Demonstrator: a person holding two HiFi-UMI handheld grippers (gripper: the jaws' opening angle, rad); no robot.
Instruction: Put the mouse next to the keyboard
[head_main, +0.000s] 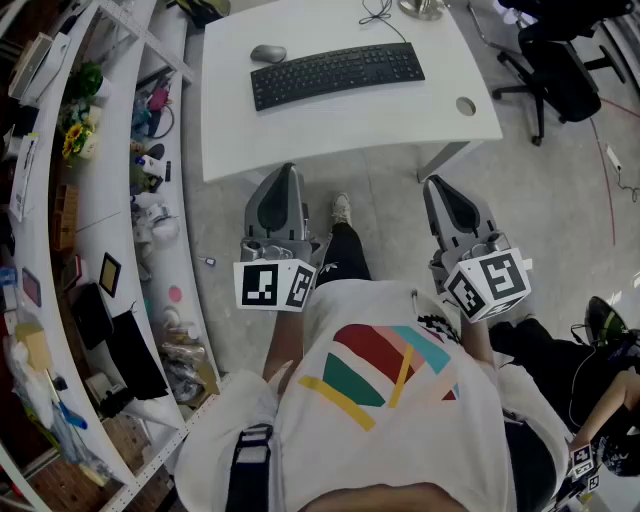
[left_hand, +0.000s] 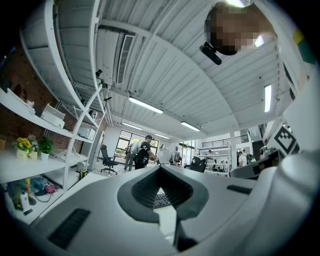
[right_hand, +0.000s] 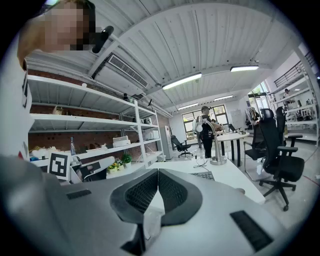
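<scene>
A grey mouse (head_main: 267, 53) lies on the white desk (head_main: 400, 120), just off the far left corner of the black keyboard (head_main: 335, 72). Both grippers hang close to my body, short of the desk's near edge and above the floor. My left gripper (head_main: 288, 172) is shut with nothing in it, its tips pointing at the desk's near left part. My right gripper (head_main: 437, 185) is shut and empty too, below the desk's near right corner. In the left gripper view the meeting jaws (left_hand: 160, 167) frame a piece of the keyboard (left_hand: 161, 200). The right gripper view shows closed jaws (right_hand: 158, 171) and the keyboard's edge (right_hand: 202, 175).
White shelves (head_main: 110, 200) crowded with small items run along the left. A black office chair (head_main: 555, 60) stands at the upper right. A lamp base (head_main: 420, 8) and a cable sit at the desk's far edge, and a round hole (head_main: 465, 105) at its right. Another person (head_main: 600, 400) is at the lower right.
</scene>
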